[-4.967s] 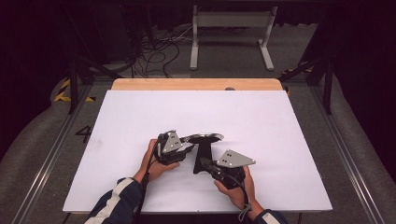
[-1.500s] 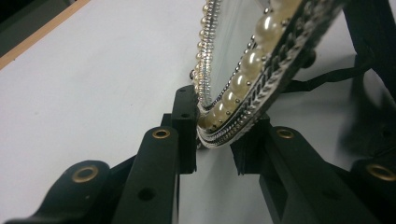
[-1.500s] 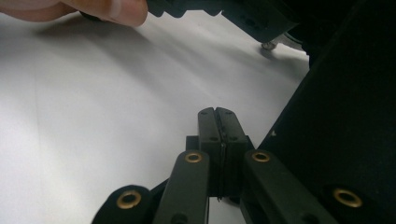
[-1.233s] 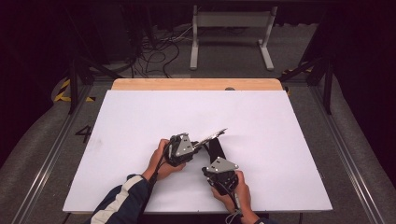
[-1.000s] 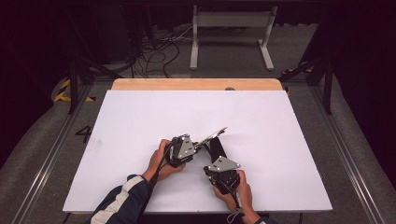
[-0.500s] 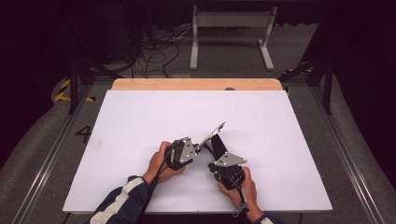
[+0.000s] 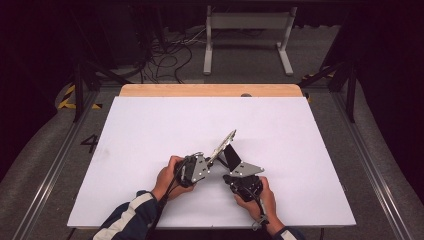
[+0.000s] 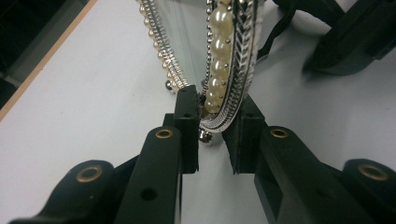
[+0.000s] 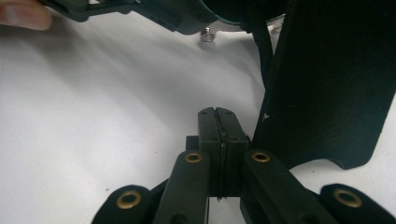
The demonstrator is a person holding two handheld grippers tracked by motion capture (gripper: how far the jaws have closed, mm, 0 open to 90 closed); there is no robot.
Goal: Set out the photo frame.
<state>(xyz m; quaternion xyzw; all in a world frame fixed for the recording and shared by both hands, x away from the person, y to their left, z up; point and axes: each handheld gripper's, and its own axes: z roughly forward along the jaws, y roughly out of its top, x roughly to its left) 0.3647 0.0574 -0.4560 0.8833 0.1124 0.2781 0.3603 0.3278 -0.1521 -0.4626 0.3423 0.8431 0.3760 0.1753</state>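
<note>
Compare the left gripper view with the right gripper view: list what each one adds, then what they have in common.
Left gripper view: the pearl-and-silver frame seen edge-on with its glass, and the left claw closed on its lower rim.
Right gripper view: the right claw shut with nothing in it, close beside the frame's black back stand, plus a fingertip at the top left.
Shared: the white table, the frame's small metal foot, and the other hand's gripper farther off.
</note>
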